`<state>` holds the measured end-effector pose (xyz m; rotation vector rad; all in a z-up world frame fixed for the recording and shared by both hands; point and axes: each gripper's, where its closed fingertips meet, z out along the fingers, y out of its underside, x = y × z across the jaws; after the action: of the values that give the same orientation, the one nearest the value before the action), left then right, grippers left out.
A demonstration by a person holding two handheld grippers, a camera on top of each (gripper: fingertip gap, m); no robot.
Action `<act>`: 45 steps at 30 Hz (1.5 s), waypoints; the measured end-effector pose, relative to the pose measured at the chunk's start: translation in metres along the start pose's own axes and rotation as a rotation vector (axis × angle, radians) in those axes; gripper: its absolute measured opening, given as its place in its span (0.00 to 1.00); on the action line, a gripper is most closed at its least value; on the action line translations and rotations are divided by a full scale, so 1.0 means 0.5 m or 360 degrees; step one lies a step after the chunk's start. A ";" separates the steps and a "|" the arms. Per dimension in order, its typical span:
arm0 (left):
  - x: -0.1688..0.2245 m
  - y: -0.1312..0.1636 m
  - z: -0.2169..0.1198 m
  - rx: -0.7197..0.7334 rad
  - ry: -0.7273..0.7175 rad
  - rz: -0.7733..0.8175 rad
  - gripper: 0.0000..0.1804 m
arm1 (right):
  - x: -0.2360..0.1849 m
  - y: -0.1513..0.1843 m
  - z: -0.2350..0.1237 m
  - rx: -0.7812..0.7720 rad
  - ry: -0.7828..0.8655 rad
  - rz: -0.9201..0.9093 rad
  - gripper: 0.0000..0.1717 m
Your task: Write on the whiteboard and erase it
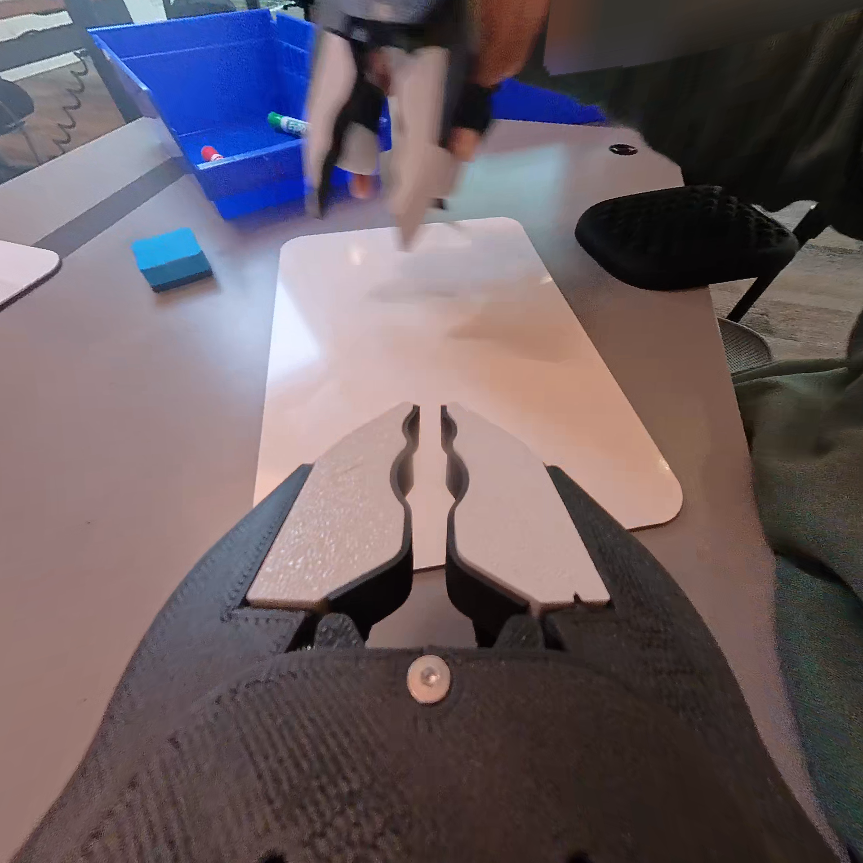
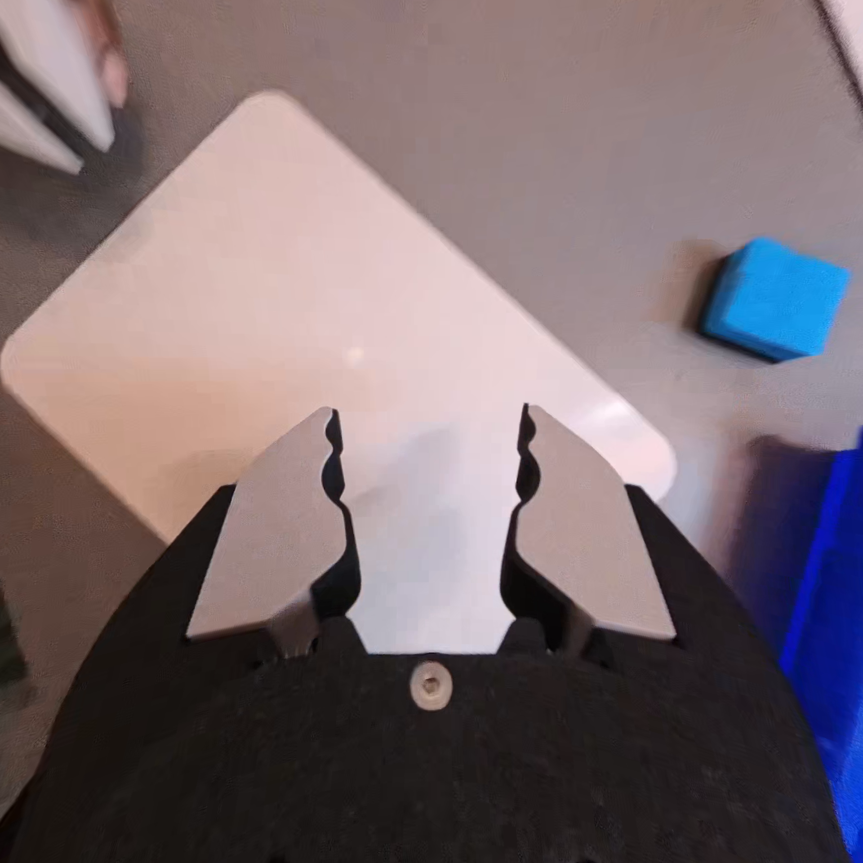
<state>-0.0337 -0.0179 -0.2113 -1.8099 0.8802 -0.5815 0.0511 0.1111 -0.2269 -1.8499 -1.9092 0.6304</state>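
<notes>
A smooth grey-brown table (image 1: 116, 420) with rounded edges carries a glossy white rounded-corner whiteboard (image 1: 420, 373) lying flat at its middle, bare tabletop open around it. Beyond stand a ribbed blue plastic bin (image 1: 224, 93) and, left, a blue foam eraser block (image 1: 170, 259). The left gripper (image 1: 429, 411) is slightly parted, the right gripper (image 2: 429, 411) wide, both bare.

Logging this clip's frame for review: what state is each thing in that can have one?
Flat white rectangular whiteboard: blank, flat on table.
Blue foam block eraser: on table, untouched.
Green-capped marker: capped, lying in blue plastic bin.
Red-capped marker: in bin.
Left claw: slightly open, empty.
Right claw: wide open, empty.
</notes>
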 end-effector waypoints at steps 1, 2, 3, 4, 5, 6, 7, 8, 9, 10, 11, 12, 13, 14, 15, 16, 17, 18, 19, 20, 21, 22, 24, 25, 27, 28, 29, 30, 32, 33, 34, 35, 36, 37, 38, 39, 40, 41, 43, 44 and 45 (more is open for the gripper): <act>-0.004 0.000 0.000 0.0002 -0.0013 -0.0003 0.05 | -0.047 0.040 -0.004 -0.0092 -0.0027 -0.0096 0.43; -0.007 0.001 0.001 0.0001 -0.0019 -0.0008 0.05 | -0.091 0.079 -0.007 -0.0180 -0.0046 -0.0209 0.43; -0.009 0.002 0.002 -0.0001 -0.0021 -0.0018 0.05 | -0.131 0.116 -0.011 -0.0255 -0.0063 -0.0300 0.43; -0.010 0.003 0.004 -0.0001 -0.0015 -0.0039 0.05 | -0.165 0.149 -0.015 -0.0321 -0.0081 -0.0347 0.43; -0.009 0.005 0.007 -0.0001 0.0004 -0.0073 0.05 | -0.188 0.175 -0.018 -0.0362 -0.0083 -0.0366 0.43; -0.007 0.007 0.009 -0.0003 0.0030 -0.0120 0.05 | -0.198 0.194 -0.020 -0.0379 -0.0056 -0.0377 0.43; -0.004 0.008 0.011 0.0002 0.0058 -0.0168 0.05 | -0.195 0.207 -0.021 -0.0387 -0.0004 -0.0385 0.42; -0.002 0.008 0.013 0.0007 0.0082 -0.0210 0.05 | -0.187 0.217 -0.021 -0.0394 0.0031 -0.0385 0.40; -0.001 0.008 0.015 0.0010 0.0098 -0.0239 0.05 | -0.185 0.214 -0.020 -0.0342 0.0008 -0.0350 0.38; -0.002 0.010 0.017 0.0004 0.0103 -0.0254 0.05 | -0.178 0.211 -0.018 -0.0309 0.0003 -0.0325 0.37; -0.004 0.012 0.018 -0.0005 0.0096 -0.0253 0.05 | -0.172 0.209 -0.013 -0.0302 -0.0021 -0.0315 0.37; -0.007 0.013 0.017 -0.0011 0.0085 -0.0244 0.05 | -0.171 0.205 -0.008 -0.0301 -0.0068 -0.0306 0.38; -0.009 0.014 0.015 -0.0012 0.0074 -0.0235 0.05 | -0.165 0.197 -0.002 -0.0283 -0.0082 -0.0320 0.38; -0.012 0.014 0.013 -0.0012 0.0061 -0.0227 0.05 | -0.159 0.186 0.005 -0.0271 -0.0086 -0.0328 0.38; -0.015 0.014 0.010 -0.0009 0.0048 -0.0219 0.05 | -0.153 0.176 0.013 -0.0269 -0.0089 -0.0336 0.39; -0.017 0.013 0.008 -0.0005 0.0040 -0.0214 0.05 | -0.148 0.167 0.019 -0.0271 -0.0100 -0.0354 0.38; -0.019 0.012 0.006 0.0000 0.0036 -0.0215 0.05 | -0.145 0.158 0.025 -0.0273 -0.0114 -0.0379 0.38; -0.020 0.011 0.005 0.0007 0.0037 -0.0218 0.05 | -0.142 0.150 0.031 -0.0273 -0.0124 -0.0396 0.38; -0.021 0.010 0.004 0.0010 0.0037 -0.0220 0.05 | -0.137 0.142 0.037 -0.0276 -0.0129 -0.0406 0.38; -0.022 0.010 0.003 0.0012 0.0037 -0.0219 0.05 | -0.131 0.135 0.041 -0.0280 -0.0127 -0.0410 0.38; -0.021 0.011 0.004 0.0012 0.0041 -0.0215 0.04 | -0.125 0.129 0.046 -0.0281 -0.0120 -0.0416 0.38; -0.020 0.011 0.004 0.0011 0.0043 -0.0210 0.04 | -0.118 0.122 0.049 -0.0281 -0.0111 -0.0427 0.38; -0.017 0.011 0.005 0.0009 0.0047 -0.0191 0.04 | -0.106 0.114 0.055 -0.0292 -0.0100 -0.0425 0.36; -0.015 0.011 0.005 0.0009 0.0045 -0.0181 0.04 | -0.102 0.109 0.056 -0.0297 -0.0098 -0.0429 0.36; -0.013 0.010 0.005 0.0009 0.0040 -0.0158 0.04 | -0.107 0.082 0.054 -0.0248 -0.0121 -0.0436 0.36; -0.012 0.010 0.006 0.0010 0.0038 -0.0147 0.04 | -0.114 0.050 0.048 -0.0151 -0.0147 -0.0430 0.36; -0.012 0.009 0.006 0.0014 0.0036 -0.0139 0.04 | -0.118 0.011 0.039 -0.0030 -0.0150 -0.0418 0.36; -0.013 0.008 0.006 0.0021 0.0033 -0.0136 0.04 | -0.112 -0.032 0.027 0.0106 -0.0110 -0.0410 0.36; -0.014 0.007 0.006 0.0034 0.0023 -0.0134 0.04 | -0.079 -0.125 -0.001 0.0457 0.0072 -0.0380 0.36; -0.017 0.005 0.004 0.0046 0.0010 -0.0127 0.04 | -0.055 -0.166 -0.019 0.0660 0.0180 -0.0323 0.36; -0.020 0.002 0.002 0.0062 -0.0006 -0.0115 0.04 | -0.027 -0.200 -0.040 0.0882 0.0296 -0.0240 0.36; -0.024 -0.002 -0.001 0.0078 -0.0028 -0.0098 0.04 | 0.005 -0.222 -0.066 0.1109 0.0427 -0.0156 0.36; -0.027 -0.006 -0.004 0.0093 -0.0049 -0.0078 0.04 | 0.035 -0.227 -0.088 0.1286 0.0557 -0.0089 0.34; -0.031 -0.009 -0.008 0.0108 -0.0068 -0.0063 0.04 | 0.065 -0.218 -0.102 0.1362 0.0673 -0.0045 0.33; -0.034 -0.013 -0.011 0.0121 -0.0080 -0.0055 0.03 | 0.095 -0.200 -0.108 0.1359 0.0792 -0.0030 0.33; -0.036 -0.015 -0.014 0.0131 -0.0086 -0.0052 0.03 | 0.127 -0.178 -0.114 0.1329 0.0917 -0.0008 0.33; -0.038 -0.019 -0.016 0.0144 -0.0092 -0.0050 0.03 | 0.157 -0.155 -0.120 0.1312 0.1003 0.0037 0.33; -0.040 -0.022 -0.018 0.0160 -0.0102 -0.0042 0.03 | 0.180 -0.132 -0.123 0.1312 0.1037 0.0102 0.33; -0.045 -0.025 -0.021 0.0174 -0.0122 -0.0025 0.03 | 0.222 -0.090 -0.127 0.1289 0.1072 0.0258 0.33; -0.047 -0.027 -0.021 0.0180 -0.0131 -0.0018 0.03 | 0.239 -0.072 -0.128 0.1245 0.1082 0.0320 0.33; -0.049 -0.028 -0.023 0.0187 -0.0141 -0.0011 0.03 | 0.257 -0.052 -0.127 0.1171 0.1105 0.0376 0.35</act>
<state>-0.0528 -0.0019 -0.1937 -1.7196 0.7648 -0.5417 0.0615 0.2413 -0.1627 -1.5143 -0.8592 0.5533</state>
